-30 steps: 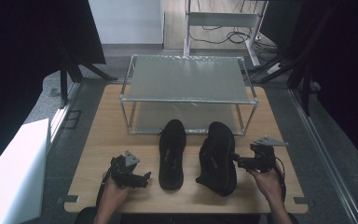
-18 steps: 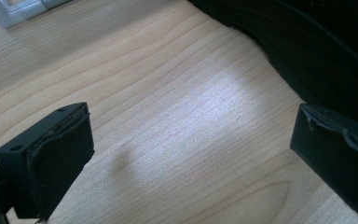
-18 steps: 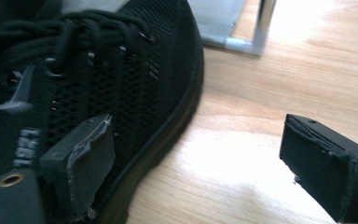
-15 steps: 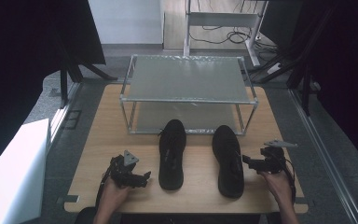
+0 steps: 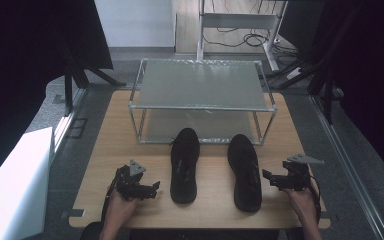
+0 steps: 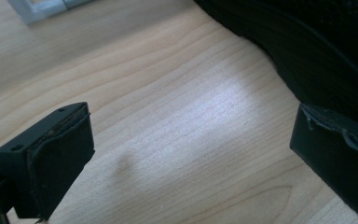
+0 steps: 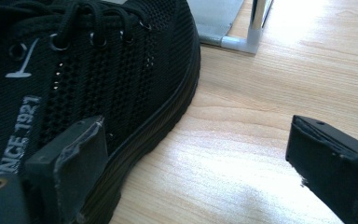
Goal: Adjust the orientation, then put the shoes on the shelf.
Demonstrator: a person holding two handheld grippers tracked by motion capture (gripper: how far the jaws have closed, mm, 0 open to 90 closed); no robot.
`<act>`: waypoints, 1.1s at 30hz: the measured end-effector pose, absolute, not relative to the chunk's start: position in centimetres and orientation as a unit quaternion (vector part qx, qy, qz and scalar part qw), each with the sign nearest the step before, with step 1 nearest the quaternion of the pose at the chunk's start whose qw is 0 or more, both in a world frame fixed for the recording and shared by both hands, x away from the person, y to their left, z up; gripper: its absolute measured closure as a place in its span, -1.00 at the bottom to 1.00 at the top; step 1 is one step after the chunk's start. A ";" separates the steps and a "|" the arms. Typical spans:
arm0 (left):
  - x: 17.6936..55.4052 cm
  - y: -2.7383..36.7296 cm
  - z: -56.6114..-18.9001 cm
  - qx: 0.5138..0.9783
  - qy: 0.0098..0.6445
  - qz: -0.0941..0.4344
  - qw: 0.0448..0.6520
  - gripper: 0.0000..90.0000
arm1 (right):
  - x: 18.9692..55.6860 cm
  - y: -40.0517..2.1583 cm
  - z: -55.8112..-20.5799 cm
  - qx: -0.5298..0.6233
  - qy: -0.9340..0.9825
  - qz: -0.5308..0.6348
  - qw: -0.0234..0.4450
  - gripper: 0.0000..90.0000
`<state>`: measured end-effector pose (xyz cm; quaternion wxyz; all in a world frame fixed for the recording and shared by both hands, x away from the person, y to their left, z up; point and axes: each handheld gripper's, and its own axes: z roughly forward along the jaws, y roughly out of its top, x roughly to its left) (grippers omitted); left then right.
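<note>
A: What is on the table (image 5: 130,145)?
B: Two black shoes lie side by side, toes toward a two-tier metal rack (image 5: 200,100): the left shoe (image 5: 184,165) and the right shoe (image 5: 245,171).

A: And the claws?
B: The left claw (image 5: 147,190) rests beside the left shoe, jaws apart, empty. The right claw (image 5: 270,177) sits just beside the right shoe, jaws apart, empty.

A white box (image 5: 10,185) stood well left of the left tongs (image 5: 153,188); cables (image 5: 240,37) trailed under a white frame (image 5: 235,20) far ahead of the right tongs (image 5: 268,178).
</note>
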<state>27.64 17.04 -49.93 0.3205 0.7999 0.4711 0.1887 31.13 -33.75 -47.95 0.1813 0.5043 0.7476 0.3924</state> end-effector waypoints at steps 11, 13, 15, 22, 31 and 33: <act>27.4 17.1 -49.4 0.790 0.480 0.186 0.334 -0.98 | 30.0 -33.6 -47.5 0.494 0.746 0.415 0.167 -0.94; 27.4 16.9 -49.2 0.788 0.481 0.184 0.338 -0.97 | 29.7 -33.6 -47.4 0.494 0.745 0.418 0.164 -0.94; 27.5 16.8 -49.1 0.784 0.483 0.182 0.345 -0.96 | 29.5 -33.6 -47.3 0.496 0.741 0.423 0.161 -0.94; 27.8 16.2 -48.2 0.771 0.492 0.175 0.365 -0.96 | 28.8 -33.6 -46.9 0.505 0.723 0.450 0.140 -0.94; 28.5 14.7 -46.8 0.768 0.483 0.178 0.380 -0.98 | 28.9 -31.9 -46.9 0.499 0.724 0.461 0.120 -0.94; 29.1 13.9 -46.4 0.768 0.480 0.171 0.389 -0.99 | 29.3 -31.0 -47.0 0.492 0.731 0.458 0.116 -0.94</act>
